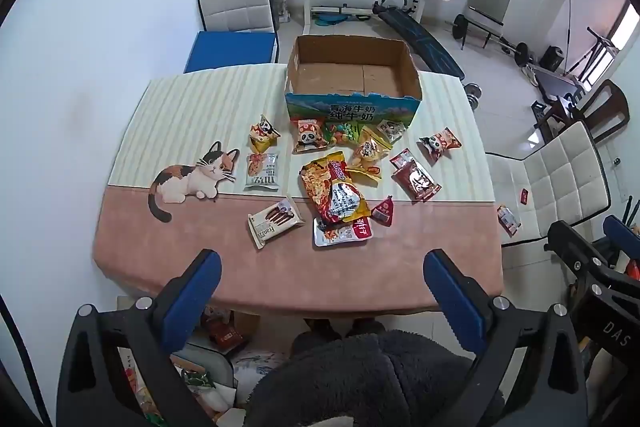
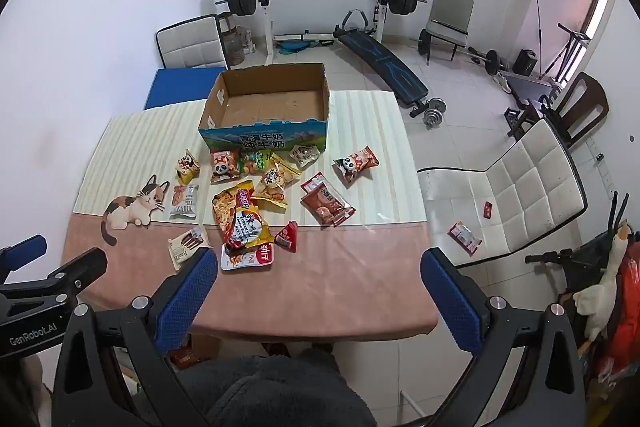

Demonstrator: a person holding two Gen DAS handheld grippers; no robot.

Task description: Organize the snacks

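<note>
Snacks: loose packets (image 1: 340, 183) (image 2: 256, 203) lie scattered mid-tabletop, just in front of the box and nearer the camera.
Noodle bag: the largest packet (image 1: 334, 193) (image 2: 239, 221) lies flat, its long axis running from the box toward the near edge, slanted a little to the right; its near end overlaps a flat red-and-white pouch (image 1: 342, 231) (image 2: 248, 257).
Wafer pack: a white packet (image 1: 274, 223) (image 2: 186, 245) lies to the left of the noodle bag, long axis diagonal, printed end toward the near left.
Panda packs: one (image 1: 263, 133) (image 2: 187, 165) sits left of the pile, another (image 1: 440, 143) (image 2: 355, 163) right of it, both apart from the rest.
Box: open cardboard box (image 1: 352, 103) (image 2: 264, 137) stands upright at the far middle, printed side facing the camera, nothing visible inside.
Tabletop: pink and striped cover (image 1: 280, 279) (image 2: 320, 291) with a cat picture at the left.
Left gripper: (image 1: 322, 285) hovers over the near edge; blue fingers (image 1: 192, 291) spread wide, holding nothing, touching nothing.
Right gripper: (image 2: 320, 285) hovers over the near edge; fingers (image 2: 186, 295) spread wide and empty, the left one in front of the wafer pack's corner in this view.
Chair: white seat (image 2: 500, 195) right of the tabletop carries two small packets.
</note>
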